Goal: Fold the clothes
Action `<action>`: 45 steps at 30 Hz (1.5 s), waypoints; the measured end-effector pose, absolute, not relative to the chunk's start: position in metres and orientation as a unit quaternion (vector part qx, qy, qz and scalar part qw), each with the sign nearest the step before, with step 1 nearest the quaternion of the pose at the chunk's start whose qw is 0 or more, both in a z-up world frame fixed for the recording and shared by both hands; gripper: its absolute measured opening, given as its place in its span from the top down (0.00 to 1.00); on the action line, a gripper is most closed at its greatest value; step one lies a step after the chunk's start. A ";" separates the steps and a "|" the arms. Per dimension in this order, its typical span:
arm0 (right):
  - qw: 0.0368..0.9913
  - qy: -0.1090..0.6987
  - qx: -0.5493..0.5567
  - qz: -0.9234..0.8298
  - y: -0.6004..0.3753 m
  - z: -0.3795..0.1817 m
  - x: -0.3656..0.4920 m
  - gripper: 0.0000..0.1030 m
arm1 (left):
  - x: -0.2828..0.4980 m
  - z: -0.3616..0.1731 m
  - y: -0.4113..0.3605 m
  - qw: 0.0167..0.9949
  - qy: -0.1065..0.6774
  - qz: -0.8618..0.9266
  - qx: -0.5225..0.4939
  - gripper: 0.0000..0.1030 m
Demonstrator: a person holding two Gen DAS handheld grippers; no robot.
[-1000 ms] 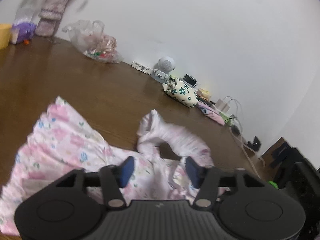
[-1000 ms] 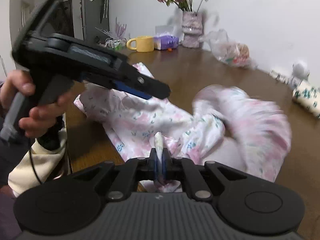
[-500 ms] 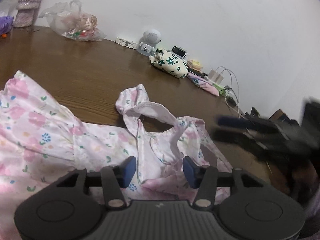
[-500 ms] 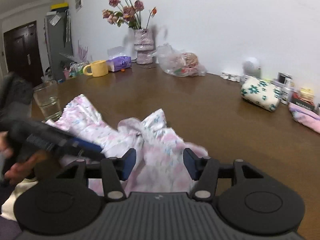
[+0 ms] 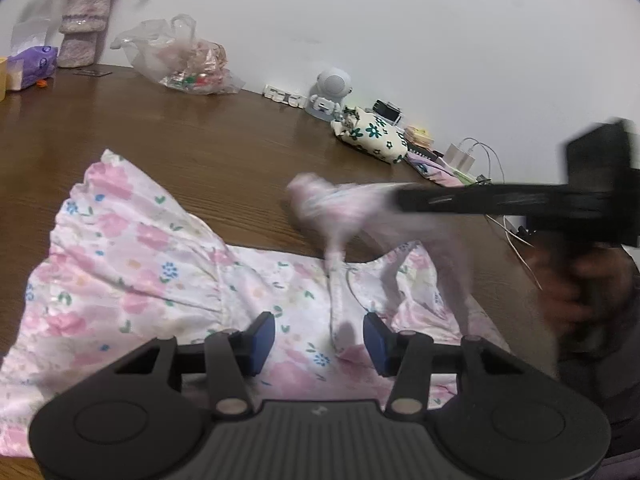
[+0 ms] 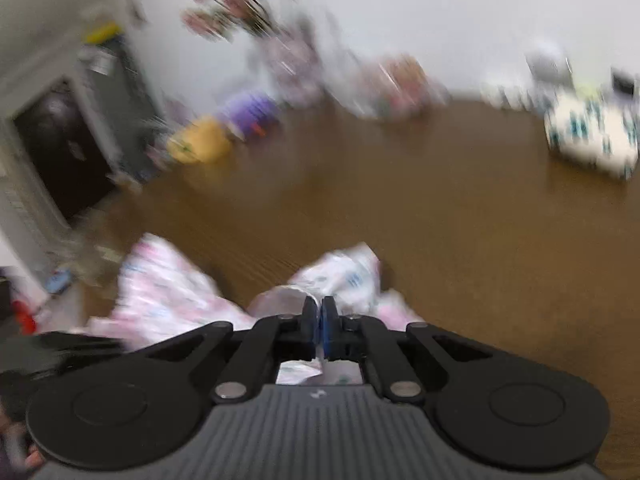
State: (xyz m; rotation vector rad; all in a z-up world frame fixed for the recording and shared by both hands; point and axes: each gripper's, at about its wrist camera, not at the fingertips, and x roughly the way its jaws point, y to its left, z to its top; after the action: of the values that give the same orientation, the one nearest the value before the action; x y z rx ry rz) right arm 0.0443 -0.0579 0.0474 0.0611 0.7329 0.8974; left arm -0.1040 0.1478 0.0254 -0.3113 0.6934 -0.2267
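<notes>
A pink floral dress [image 5: 152, 272] lies spread on the brown wooden table [image 5: 200, 152]. My left gripper [image 5: 319, 338] is open and empty, hovering just above the dress near its neckline. My right gripper [image 6: 319, 322] is shut on a shoulder strap of the dress [image 6: 344, 276]. In the left wrist view the right gripper [image 5: 400, 196] comes in from the right and lifts the blurred strap [image 5: 332, 204] off the table. The right wrist view is heavily motion-blurred.
Along the wall stand a vase [image 5: 84, 20], a purple tissue pack [image 5: 32, 66], a plastic bag [image 5: 184, 64], a small white robot toy [image 5: 330, 94], a floral pouch [image 5: 370, 136] and chargers with cables [image 5: 464, 160]. A yellow mug [image 6: 200, 146] is far left.
My right gripper has gone from open to shut on the dress strap and is pulling it up and sideways fast. My left gripper stays open and has shifted over the dress.
</notes>
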 end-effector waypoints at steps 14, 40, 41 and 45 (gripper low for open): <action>0.679 0.476 0.143 0.540 -0.084 0.020 0.058 0.97 | -0.114 0.069 0.134 0.953 0.200 -0.227 -0.014 0.35; 0.799 0.324 -0.009 0.506 -0.106 0.057 -0.030 0.30 | -0.050 0.040 0.131 0.890 0.362 -0.276 -0.038 0.92; 0.809 0.308 -0.026 0.500 -0.107 0.055 -0.037 0.30 | -0.044 0.036 0.139 0.875 0.389 -0.273 -0.086 0.92; 0.834 0.292 -0.027 0.467 -0.107 0.038 -0.042 0.31 | -0.023 0.013 0.167 0.807 0.475 -0.245 -0.251 0.92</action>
State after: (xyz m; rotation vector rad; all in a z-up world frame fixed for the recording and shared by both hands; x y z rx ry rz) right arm -0.0425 -0.1069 0.0383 -0.0568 0.6176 0.9900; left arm -0.0226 0.1665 0.0131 -0.5366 1.0159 -0.5244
